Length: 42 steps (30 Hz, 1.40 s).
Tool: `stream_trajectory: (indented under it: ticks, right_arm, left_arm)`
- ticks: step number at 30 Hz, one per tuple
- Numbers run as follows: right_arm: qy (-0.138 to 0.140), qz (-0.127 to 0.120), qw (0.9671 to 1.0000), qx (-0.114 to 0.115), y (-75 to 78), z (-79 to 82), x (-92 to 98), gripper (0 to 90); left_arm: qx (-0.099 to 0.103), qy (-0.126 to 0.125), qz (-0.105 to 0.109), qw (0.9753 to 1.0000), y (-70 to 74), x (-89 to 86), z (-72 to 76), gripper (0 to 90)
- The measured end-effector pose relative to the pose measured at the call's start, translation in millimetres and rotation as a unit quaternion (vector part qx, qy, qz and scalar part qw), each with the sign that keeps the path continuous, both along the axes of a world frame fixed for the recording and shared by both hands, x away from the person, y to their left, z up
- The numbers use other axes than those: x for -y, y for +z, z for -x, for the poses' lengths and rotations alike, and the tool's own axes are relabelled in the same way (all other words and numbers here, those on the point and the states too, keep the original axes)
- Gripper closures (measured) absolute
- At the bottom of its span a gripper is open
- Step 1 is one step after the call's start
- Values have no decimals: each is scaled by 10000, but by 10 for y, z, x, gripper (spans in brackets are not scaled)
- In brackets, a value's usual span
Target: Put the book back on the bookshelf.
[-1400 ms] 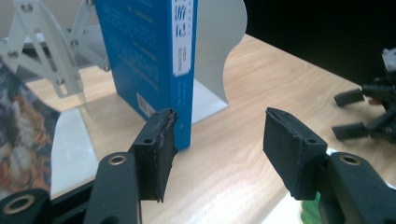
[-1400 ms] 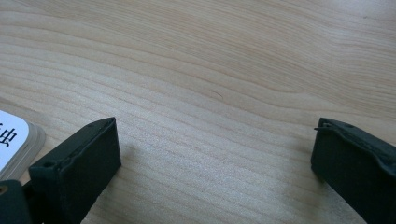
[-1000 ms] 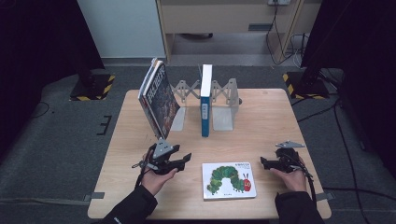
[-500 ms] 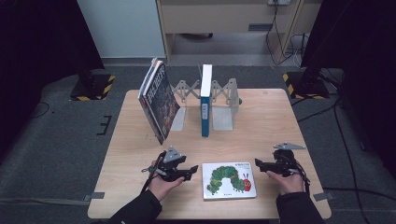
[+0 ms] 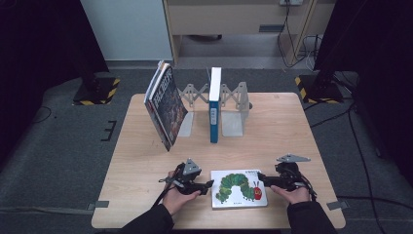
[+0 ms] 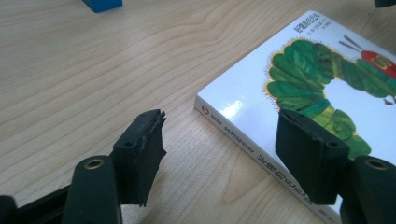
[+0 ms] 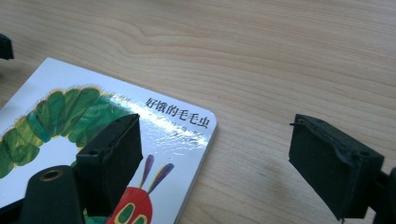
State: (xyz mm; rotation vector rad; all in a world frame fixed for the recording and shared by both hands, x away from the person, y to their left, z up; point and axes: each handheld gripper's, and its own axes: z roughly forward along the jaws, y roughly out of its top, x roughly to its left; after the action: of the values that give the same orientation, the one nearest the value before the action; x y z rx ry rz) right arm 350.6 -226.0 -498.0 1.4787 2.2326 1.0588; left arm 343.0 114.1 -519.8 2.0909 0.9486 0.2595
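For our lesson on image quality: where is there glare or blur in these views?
Left gripper view: white glare on the caterpillar book; the near claw looks slightly soft. Right gripper view: a glare streak crosses the cover by its title. High view: table evenly lit, surroundings dark.

Caterpillar picture book (image 5: 238, 188) flat; table's near edge

In the left gripper view the picture book (image 6: 299, 93) runs off the right and bottom edges, and one black jaw covers part of its spine. A blue book (image 6: 102, 3) is cut to a sliver at the top edge. In the right gripper view a jaw hides part of the caterpillar picture. From the high view, the upright books' (image 5: 165, 105) titles are too small to read.
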Motion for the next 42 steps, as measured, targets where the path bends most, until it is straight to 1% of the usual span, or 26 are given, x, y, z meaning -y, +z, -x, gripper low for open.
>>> stream_trajectory:
  ticks: [3,5,8,12,14,15,19,21,25,26,30,34,36,40,42]
  right_arm:
    - [53,29,10000,-11,-14,11,-41,161]
    - [67,48,10000,-9,-24,7,-49,157]
    - [95,56,9999,-16,-35,5,-49,156]
    - [99,28,9999,-68,-52,0,-79,156]
    - [142,68,9998,-80,-66,-4,-100,156]
    - [164,111,9998,-96,-73,-7,-114,156]
    - [232,155,9996,-103,-98,-11,-159,156]
    - [273,185,9994,-143,-107,-13,-175,158]
    - [310,178,9993,-144,-123,-14,-204,179]
    - [295,174,9993,-176,-130,-13,-217,185]
    - [399,182,9987,-271,-159,-10,-267,204]
    - [439,202,9983,-331,-184,-3,-289,222]
    - [454,216,9982,-326,-190,1,-284,231]
    - [445,63,9983,-359,-180,24,-278,247]
    - [464,32,9982,-367,-182,32,-279,255]
  left_arm:
    - [-37,-23,-44,10000,-43,22,1,310]
    - [-65,-9,54,10000,-62,26,2,295]
    - [-78,36,90,9999,-79,24,-6,266]
    - [-167,163,311,9992,-135,0,-22,211]
    - [-170,188,370,9990,-155,-9,-31,186]
    - [-167,188,368,9990,-156,-8,-31,177]
    - [-178,189,371,9990,-156,-6,-34,170]
    - [-183,177,373,9990,-157,-5,-35,165]
    - [-175,125,325,9992,-157,10,-32,138]
    - [-169,109,309,9993,-157,14,-31,129]
    - [-176,34,260,9995,-158,26,-32,91]
    - [-171,11,217,9996,-158,40,-25,68]
    - [-177,-15,216,9996,-159,42,-25,60]
    - [-187,-42,202,9996,-161,55,-22,36]
    - [-193,-54,202,9996,-162,56,-22,31]
